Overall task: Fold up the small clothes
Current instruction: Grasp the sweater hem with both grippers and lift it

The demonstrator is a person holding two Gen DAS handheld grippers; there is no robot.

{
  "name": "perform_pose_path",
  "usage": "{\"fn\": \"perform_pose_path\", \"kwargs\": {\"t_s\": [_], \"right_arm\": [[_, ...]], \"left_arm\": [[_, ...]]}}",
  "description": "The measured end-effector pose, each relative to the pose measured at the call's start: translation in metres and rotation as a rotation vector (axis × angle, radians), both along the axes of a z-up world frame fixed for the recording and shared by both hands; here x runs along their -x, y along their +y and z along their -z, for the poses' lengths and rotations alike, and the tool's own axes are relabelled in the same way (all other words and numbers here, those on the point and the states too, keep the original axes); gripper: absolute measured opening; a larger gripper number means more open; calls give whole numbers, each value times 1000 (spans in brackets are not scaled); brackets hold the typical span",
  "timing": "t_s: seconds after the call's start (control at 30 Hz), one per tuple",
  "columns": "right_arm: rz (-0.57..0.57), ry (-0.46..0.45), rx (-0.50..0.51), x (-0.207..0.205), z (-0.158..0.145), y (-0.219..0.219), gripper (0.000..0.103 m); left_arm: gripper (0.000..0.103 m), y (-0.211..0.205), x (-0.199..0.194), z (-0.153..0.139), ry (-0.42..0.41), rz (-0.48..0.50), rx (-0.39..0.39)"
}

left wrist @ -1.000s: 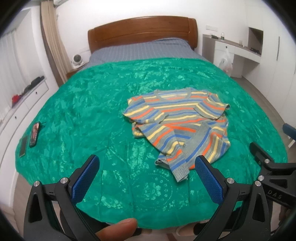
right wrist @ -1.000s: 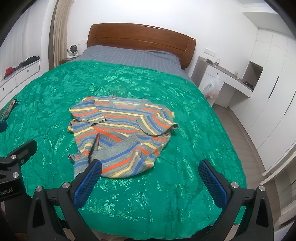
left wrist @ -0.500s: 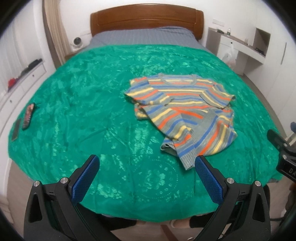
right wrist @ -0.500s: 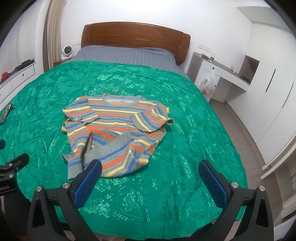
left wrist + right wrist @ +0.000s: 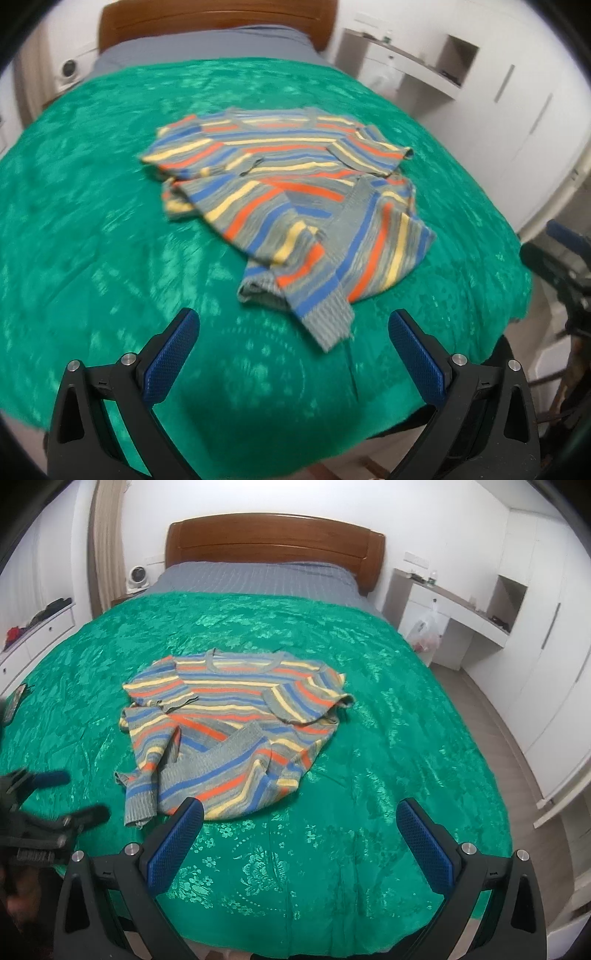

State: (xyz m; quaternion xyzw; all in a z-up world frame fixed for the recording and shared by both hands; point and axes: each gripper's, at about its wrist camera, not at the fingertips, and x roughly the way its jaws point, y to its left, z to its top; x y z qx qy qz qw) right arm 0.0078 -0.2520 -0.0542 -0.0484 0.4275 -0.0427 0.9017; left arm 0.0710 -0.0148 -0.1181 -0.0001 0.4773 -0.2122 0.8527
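Both the left gripper [image 5: 293, 343] and right gripper [image 5: 300, 832] hang empty with fingers spread wide above the bed's near edge, the rumpled striped sweater [image 5: 232, 731] untouched mid-bedspread [image 5: 388, 720], so folding seemingly hasn't begun: each needs to reach a hem corner.

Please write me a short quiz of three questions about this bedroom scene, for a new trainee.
1. True or false: the left gripper holds the sweater.
2. The sweater lies on which cover? A. green B. red C. white
3. Fill in: the right gripper has its jaws ____.

Key:
1. False; its jaws are apart, short of the sweater.
2. A, the green cover.
3. Open.
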Motion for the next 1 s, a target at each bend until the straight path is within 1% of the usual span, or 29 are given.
{"fn": "perform_pose_path", "kwargs": {"t_s": [0.07, 0.13, 0.17, 0.2, 0.23, 0.27, 0.3, 0.37, 0.4, 0.43, 0.47, 0.5, 0.53, 0.57, 0.6, 0.63, 0.67, 0.73, 0.8, 0.83, 0.9, 0.97, 1.0], "right_arm": [[-12, 21, -17, -4, 9, -6, 103], [-35, 23, -35, -14, 20, -12, 103], [-77, 16, -49, -23, 27, -13, 103], [-115, 20, -58, -33, 33, -13, 103], [-151, 33, -68, -44, 41, -13, 103], [-188, 58, -89, -61, 51, -13, 102], [-210, 78, -105, -74, 60, -13, 102], [-241, 134, -114, -99, 79, -8, 100], [-266, 157, -123, -108, 88, -4, 95], [-298, 186, -141, -119, 99, 1, 84], [-313, 210, -140, -125, 107, 6, 75], [-328, 248, -125, -130, 117, 11, 49], [-344, 287, -116, -132, 126, 15, 13], [-356, 304, -124, -129, 129, 16, 7], [-355, 288, -135, -123, 125, 14, 7], [-354, 257, -159, -111, 116, 8, 7], [-355, 240, -179, -102, 109, 2, 7], [-360, 203, -246, -71, 88, -19, 7], [-363, 190, -270, -46, 76, -37, 7], [-365, 191, -263, -29, 74, -46, 7], [-359, 210, -218, -8, 82, -57, 7], [-339, 248, -168, 8, 101, -70, 8], [-309, 281, -155, 13, 113, -78, 8]], "left_arm": [[102, -14, -5, 6, 3, 59, -36], [96, -31, -7, 16, 1, 105, -96], [78, -33, -10, 22, 13, 104, -114], [48, -35, -14, 30, 45, 94, -127], [33, -32, -18, 37, 83, 84, -119], [9, -26, -21, 43, 127, 65, -85], [7, -17, -24, 46, 151, 35, -39], [6, -1, -24, 42, 147, -23, 15], [5, 7, -23, 39, 144, -43, 39], [5, 17, -21, 35, 139, -62, 63], [5, 30, -18, 28, 131, -88, 84], [5, 37, -16, 24, 126, -100, 94], [5, 48, -12, 18, 121, -116, 112], [5, 61, -6, 12, 120, -132, 133], [5, 75, 0, 6, 121, -146, 153], [5, 88, 7, 1, 123, -158, 169], [5, 95, 11, -2, 125, -165, 178], [5, 115, 27, -7, 132, -173, 182], [5, 124, 37, -3, 151, -175, 180], [5, 127, 42, 2, 170, -180, 187], [5, 127, 46, 18, 205, -185, 183], [5, 121, 48, 36, 234, -193, 144], [5, 119, 50, 43, 250, -193, 141]]}}
